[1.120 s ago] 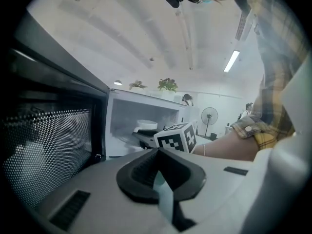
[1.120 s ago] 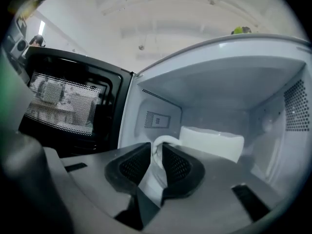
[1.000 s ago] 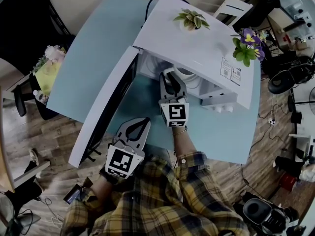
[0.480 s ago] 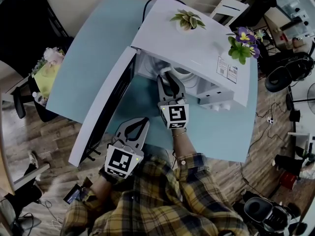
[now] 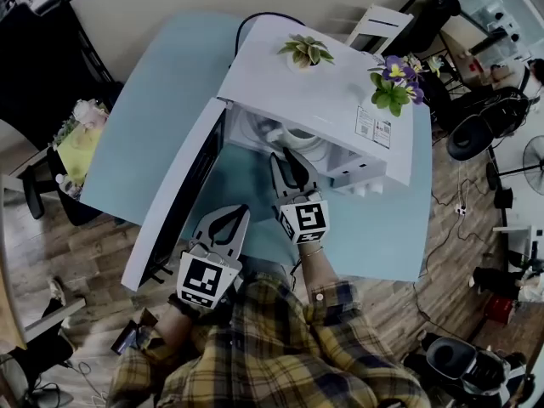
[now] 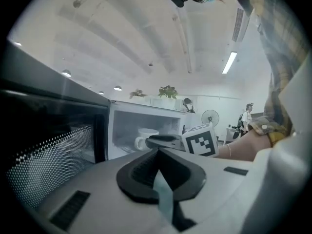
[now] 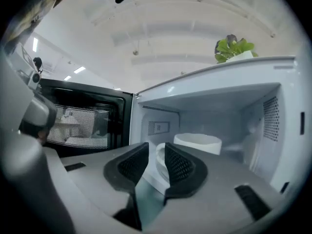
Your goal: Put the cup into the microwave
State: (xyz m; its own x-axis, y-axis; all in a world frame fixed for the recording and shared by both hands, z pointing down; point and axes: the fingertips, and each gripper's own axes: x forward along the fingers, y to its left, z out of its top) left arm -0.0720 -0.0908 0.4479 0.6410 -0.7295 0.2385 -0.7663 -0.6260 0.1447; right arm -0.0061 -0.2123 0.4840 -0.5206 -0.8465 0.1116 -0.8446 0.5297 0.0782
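On the desk (image 5: 161, 109): the white microwave (image 5: 314, 92) stands with its door (image 5: 174, 202) open to your left.
Cup (image 7: 197, 143): white, upright inside the microwave cavity, handle toward the opening.
Your right gripper (image 5: 289, 155): at the cavity's mouth, jaws a narrow gap apart; the cup's handle shows through that gap, just beyond the tips, and nothing is clamped.
Your left gripper (image 6: 158, 151): low beside the open door, well short of the cavity, jaws closed together on nothing.
On top of the microwave: a green potted plant (image 5: 304, 51) and a purple-flowered plant (image 5: 393, 87).
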